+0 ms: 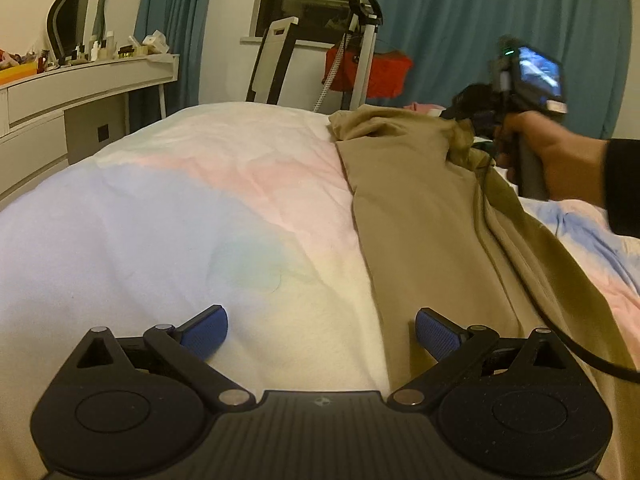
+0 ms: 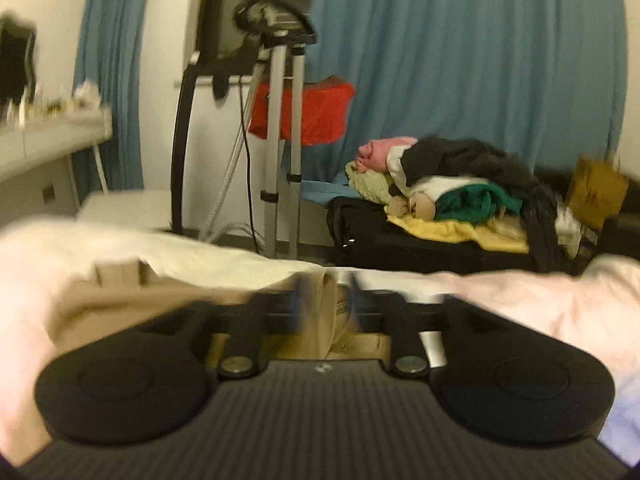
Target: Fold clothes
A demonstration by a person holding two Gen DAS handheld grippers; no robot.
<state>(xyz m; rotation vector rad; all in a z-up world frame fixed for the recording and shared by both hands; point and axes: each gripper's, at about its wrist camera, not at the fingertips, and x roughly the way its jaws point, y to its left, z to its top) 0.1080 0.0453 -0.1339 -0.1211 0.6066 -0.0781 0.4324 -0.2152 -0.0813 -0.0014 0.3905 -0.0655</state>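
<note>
My left claw [image 1: 321, 332] hangs low over the bed, its two blue ribbed pads [image 1: 208, 330] spread wide apart and grasping nothing; one pad is over the bare quilt, the other over the near edge of the tan garment [image 1: 420, 208]. The quilt [image 1: 160, 220] under it is soft and puffy, with pale washes of blue, pink and cream; the tan garment lies along its right part as a long smooth strip, flat near me and gathered into wrinkles at the far end. There my right hand [image 1: 560, 156] holds the grey handle of the other tool, and a black cable [image 1: 560, 336] runs from it across the cloth.

My right claw [image 2: 325, 300] is clenched on a bunched fold of the same tan garment [image 2: 324, 320]; the picture is blurred here, but the fingers stand close together with the cloth pinched between them, and more of the cloth spreads to the left on the bed.

Beyond the bed stands a metal tripod [image 2: 280, 152] with a red cloth [image 2: 316, 116] behind it; to the right a loose pile of clothes [image 2: 452, 184], pink, black, green and yellow, lies on a black case; teal curtains [image 2: 460, 60] hang in long pleats behind; at the far left a white bench [image 1: 84, 80] carries small bottles and a wavy-edged mirror [image 1: 76, 8].
</note>
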